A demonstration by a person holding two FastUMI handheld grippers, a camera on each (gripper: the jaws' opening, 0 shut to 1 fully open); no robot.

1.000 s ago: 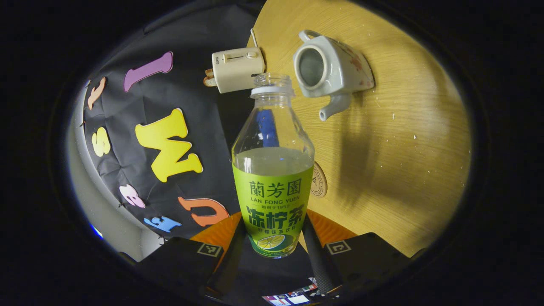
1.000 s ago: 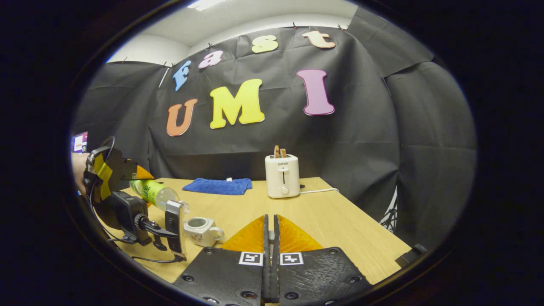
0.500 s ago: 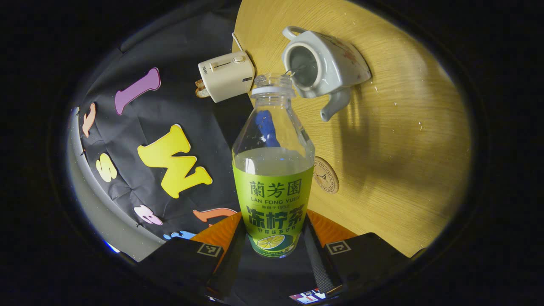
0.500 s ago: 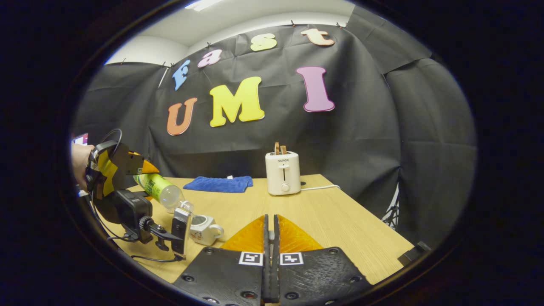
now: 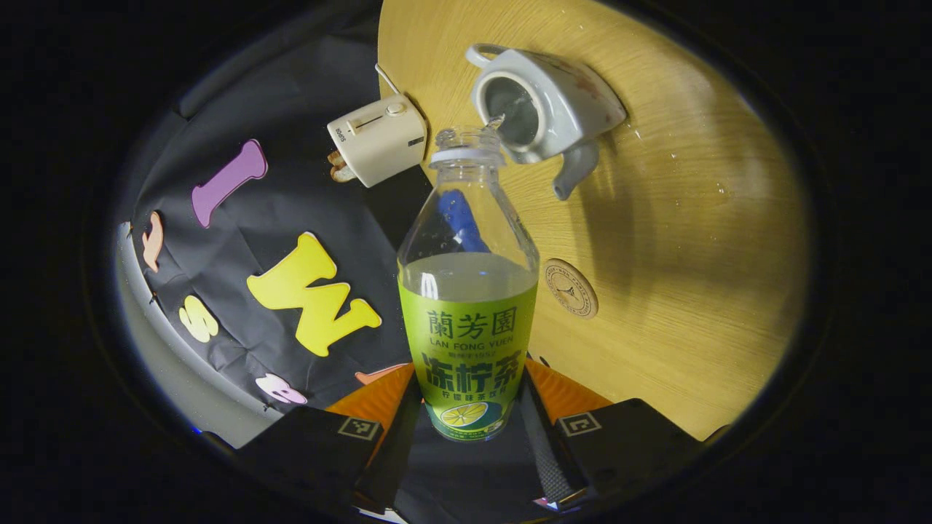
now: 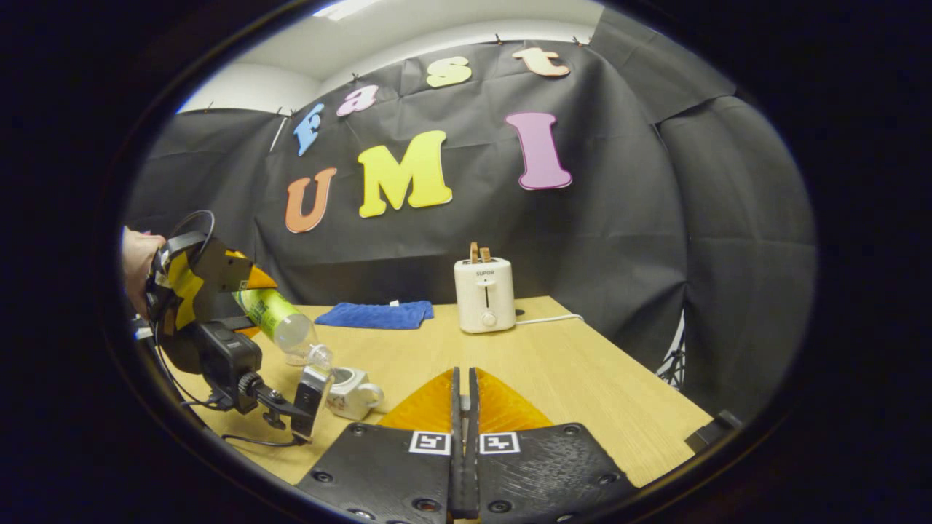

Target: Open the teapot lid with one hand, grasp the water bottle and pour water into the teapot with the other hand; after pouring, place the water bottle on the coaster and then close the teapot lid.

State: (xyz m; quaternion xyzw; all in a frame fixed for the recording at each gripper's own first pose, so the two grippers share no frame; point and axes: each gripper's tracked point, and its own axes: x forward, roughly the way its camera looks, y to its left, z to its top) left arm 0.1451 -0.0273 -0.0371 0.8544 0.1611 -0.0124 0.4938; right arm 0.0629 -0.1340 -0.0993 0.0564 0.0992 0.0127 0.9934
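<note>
Toaster (image 6: pixel 484 296), blue cloth (image 6: pixel 376 315), table (image 6: pixel 582 386)

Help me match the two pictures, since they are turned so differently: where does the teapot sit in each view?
Left gripper view: the teapot is at the top, right of centre, beyond the water bottle mouth, lid off.
Right gripper view: the teapot is low and left of centre, under the tilted bottle.
Shared landmark: the toaster on the table's far edge.

The wooden tabletop (image 6: pixel 582 364) carries a toaster (image 6: pixel 484 295) and blue cloth (image 6: pixel 375 315) along its far edge, a teapot (image 6: pixel 353 393) and a round coaster (image 5: pixel 571 288) nearer.
</note>
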